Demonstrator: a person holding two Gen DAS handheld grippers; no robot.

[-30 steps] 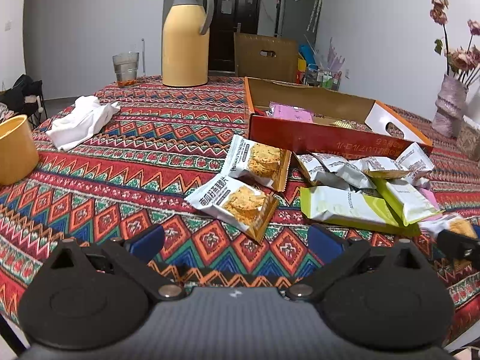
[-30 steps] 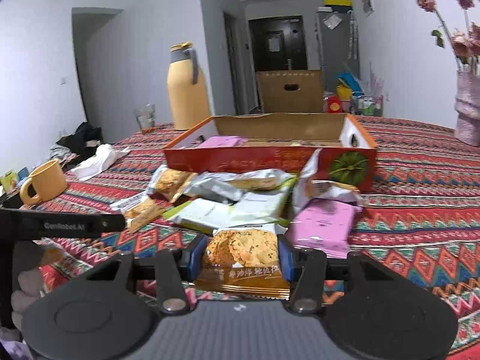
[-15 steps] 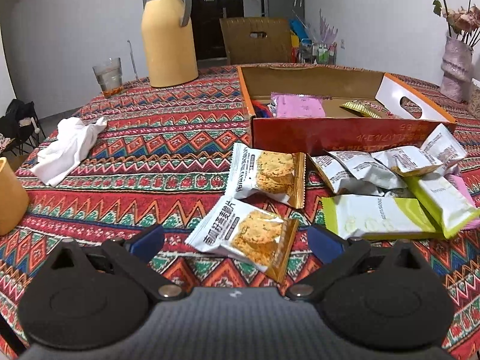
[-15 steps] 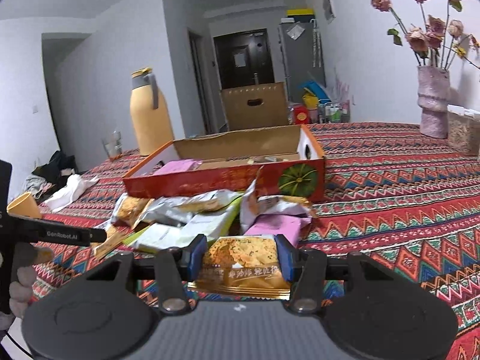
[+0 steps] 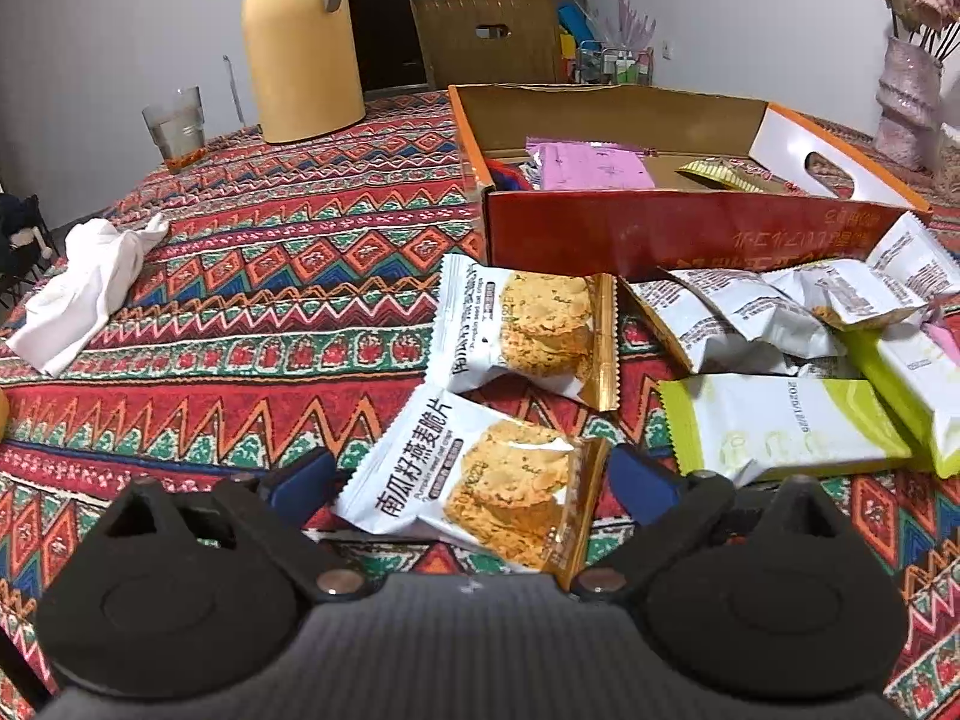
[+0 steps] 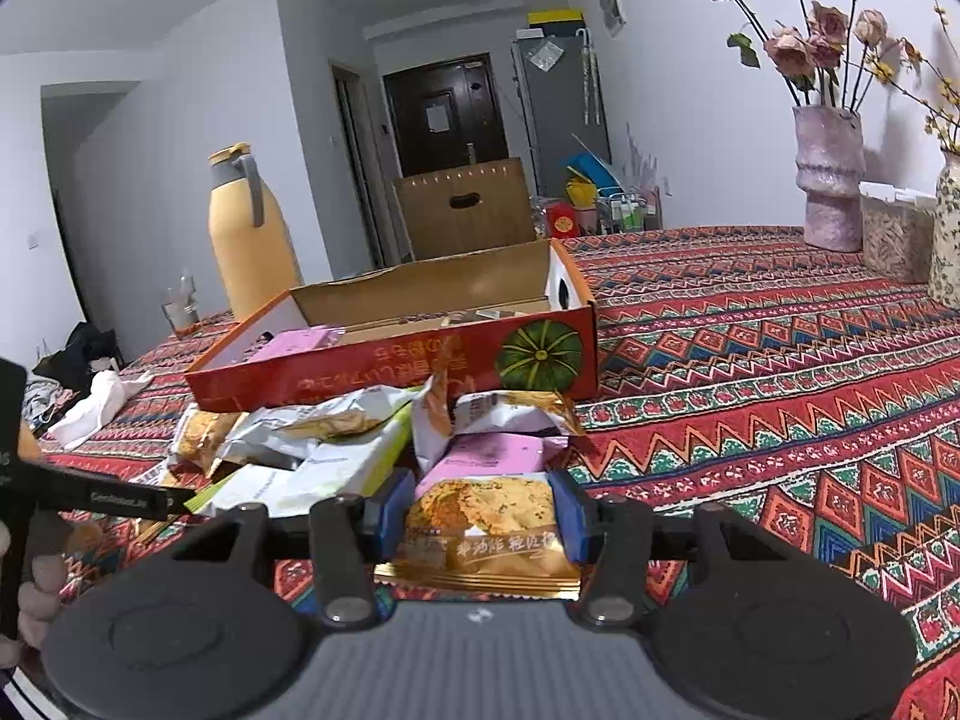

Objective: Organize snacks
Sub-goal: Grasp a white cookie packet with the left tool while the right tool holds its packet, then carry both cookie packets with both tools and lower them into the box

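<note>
A white-and-gold oat crisp packet [image 5: 480, 483] lies on the patterned cloth between the blue pads of my left gripper [image 5: 471, 480]; its jaws are closing and stand apart from the packet's edges. A second such packet [image 5: 528, 330] lies just beyond it. My right gripper [image 6: 480, 510] is shut on a gold cookie packet [image 6: 486, 531], held above the snack pile [image 6: 360, 438]. The open orange box [image 5: 660, 228] [image 6: 420, 360] sits behind the pile and holds a pink packet [image 5: 591, 165] and a small gold one. Green-and-white packets [image 5: 780, 426] and silver ones [image 5: 744, 318] lie at right.
A yellow thermos [image 5: 300, 42], a glass [image 5: 174, 129] and a crumpled white cloth [image 5: 90, 288] sit on the left of the table [image 6: 780, 360]. Flower vases [image 6: 831, 180] stand at far right. A hand [image 6: 36, 594] with the other gripper shows at left in the right wrist view.
My left gripper has moved forward and down until the near oat crisp packet sits between its pads. My right gripper has swung rightward with the gold packet still held.
</note>
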